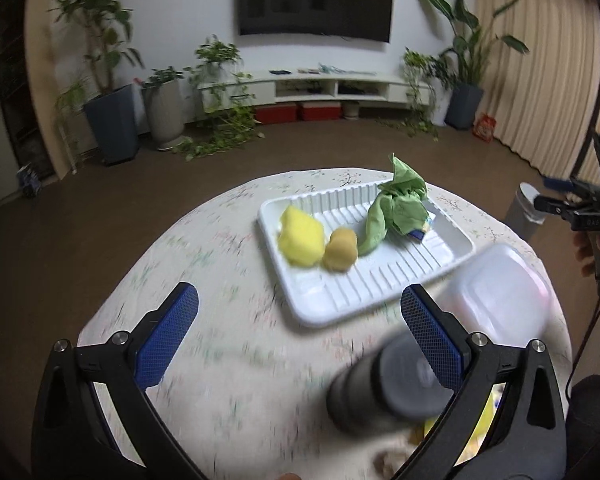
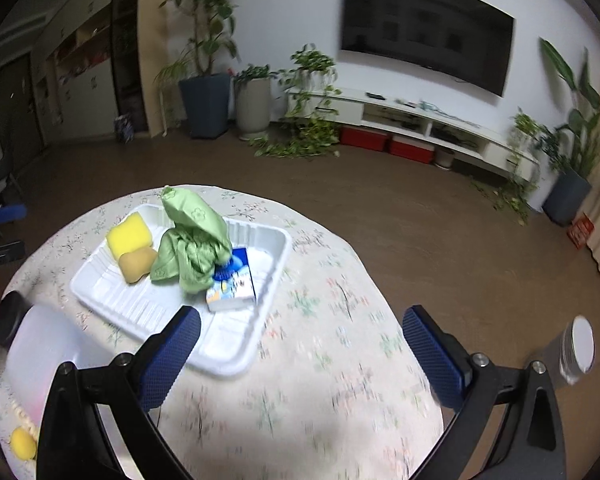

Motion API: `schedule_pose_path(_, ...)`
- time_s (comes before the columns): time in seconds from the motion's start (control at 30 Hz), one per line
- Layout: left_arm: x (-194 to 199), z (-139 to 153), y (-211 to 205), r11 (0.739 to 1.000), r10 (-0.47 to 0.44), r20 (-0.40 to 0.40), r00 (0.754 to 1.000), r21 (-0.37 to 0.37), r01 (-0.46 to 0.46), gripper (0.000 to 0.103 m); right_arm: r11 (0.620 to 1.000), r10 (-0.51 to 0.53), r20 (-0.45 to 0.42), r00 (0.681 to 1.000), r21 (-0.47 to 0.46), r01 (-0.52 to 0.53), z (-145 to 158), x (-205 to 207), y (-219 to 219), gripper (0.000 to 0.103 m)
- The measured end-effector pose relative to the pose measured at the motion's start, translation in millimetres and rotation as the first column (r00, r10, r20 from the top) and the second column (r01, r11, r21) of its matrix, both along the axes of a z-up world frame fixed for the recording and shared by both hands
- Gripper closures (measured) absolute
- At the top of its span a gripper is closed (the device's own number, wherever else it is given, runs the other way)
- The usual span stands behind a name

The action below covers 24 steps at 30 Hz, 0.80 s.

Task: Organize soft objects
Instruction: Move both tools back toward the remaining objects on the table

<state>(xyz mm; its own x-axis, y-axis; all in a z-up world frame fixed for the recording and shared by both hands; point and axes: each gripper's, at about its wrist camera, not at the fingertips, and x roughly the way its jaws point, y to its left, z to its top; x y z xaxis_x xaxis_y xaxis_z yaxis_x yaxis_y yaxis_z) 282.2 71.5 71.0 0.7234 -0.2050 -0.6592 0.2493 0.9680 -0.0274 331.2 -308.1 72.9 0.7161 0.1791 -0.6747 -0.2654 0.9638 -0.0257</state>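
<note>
I see the round worktop (image 2: 320, 360) under its floral cloth, and on it the white ribbed tray (image 1: 380, 276). In the tray lie a crumpled green cloth (image 2: 192, 248), a yellow sponge (image 1: 300, 238), a tan sponge (image 1: 340, 250) and a small blue-and-white box (image 2: 232, 284). My left gripper (image 1: 300, 328) and right gripper (image 2: 302, 348) both hover with jaws spread wide, holding nothing.
</note>
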Motion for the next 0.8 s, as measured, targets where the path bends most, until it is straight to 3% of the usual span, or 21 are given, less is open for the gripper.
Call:
schedule_pose_path(0.27,-106,-12,20,0.993,0.095,0.014,0.995,-0.069,-0.094,0.000,0.993,-0.049,-0.039,0.998,0.104,0.053,-22,-99,-20,0.000)
schedule_pose_path(0.47,-163,-33,-6,0.996,0.062,-0.011,0.998,-0.068,-0.062,0.000,0.988,-0.034,-0.118,0.992,0.144,0.051,-53,-169,0,0.000)
schedule_pose_path(0.67,-192,-70,-38,0.998,0.027,-0.091,0.995,-0.046,-0.031,0.000,0.993,0.037,-0.128,0.991,0.119,-0.022,-74,-222,52,0.000)
schedule_pose_path(0.8,-197,-90,-45,0.998,0.062,-0.133,0.989,-0.025,-0.066,0.000,0.992,0.056,-0.136,0.989,0.120,-0.040,-84,-233,73,0.000)
